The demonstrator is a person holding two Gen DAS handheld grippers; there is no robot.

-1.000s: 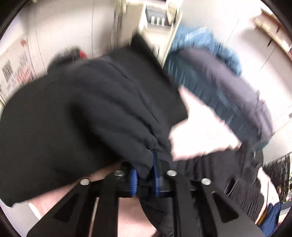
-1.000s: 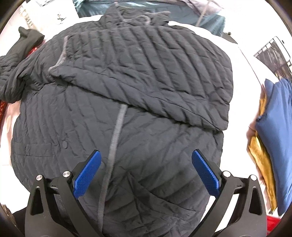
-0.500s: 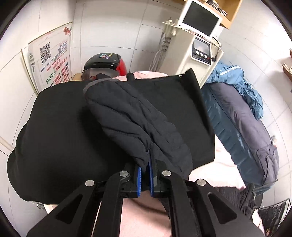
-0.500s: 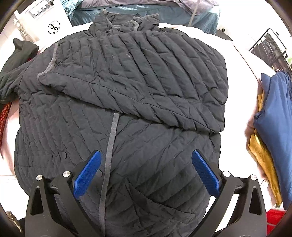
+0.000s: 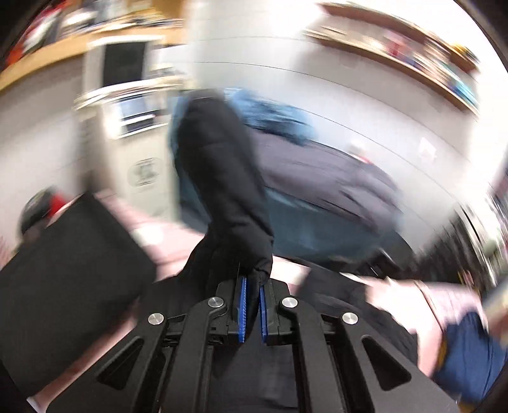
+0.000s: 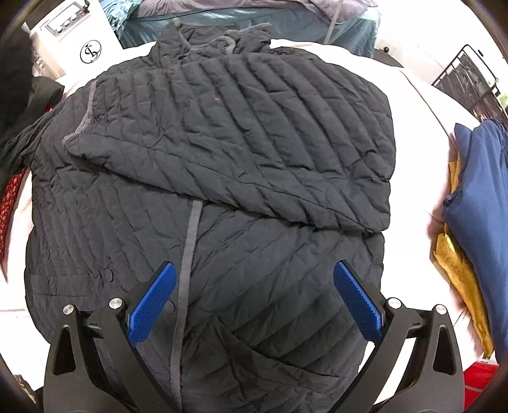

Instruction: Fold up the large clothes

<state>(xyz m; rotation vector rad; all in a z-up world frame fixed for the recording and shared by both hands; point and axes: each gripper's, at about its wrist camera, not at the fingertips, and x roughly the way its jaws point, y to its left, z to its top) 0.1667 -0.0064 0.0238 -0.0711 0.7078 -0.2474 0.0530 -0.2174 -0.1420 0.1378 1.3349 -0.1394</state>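
A dark quilted jacket (image 6: 222, 178) lies spread on a white surface (image 6: 412, 108), with one sleeve (image 6: 241, 133) folded diagonally across its chest. My right gripper (image 6: 254, 298) hovers open and empty above the jacket's lower half, near the grey placket strip (image 6: 190, 241). My left gripper (image 5: 252, 309) is shut on the cuff of the jacket's other black sleeve (image 5: 225, 190), which is lifted and stands up in front of the camera. The left wrist view is heavily blurred.
A folded blue garment (image 6: 482, 203) on a mustard-yellow one (image 6: 457, 260) sits at the right edge. A white machine (image 6: 79, 35) and teal bedding (image 6: 285, 19) are behind the jacket. A black wire rack (image 6: 466, 82) stands at the back right. A flat black item (image 5: 63, 279) lies left.
My left gripper has swung to the right, carrying the sleeve, which now stands upright; the view has turned toward the bedding and shelves. The right gripper stays open, almost still.
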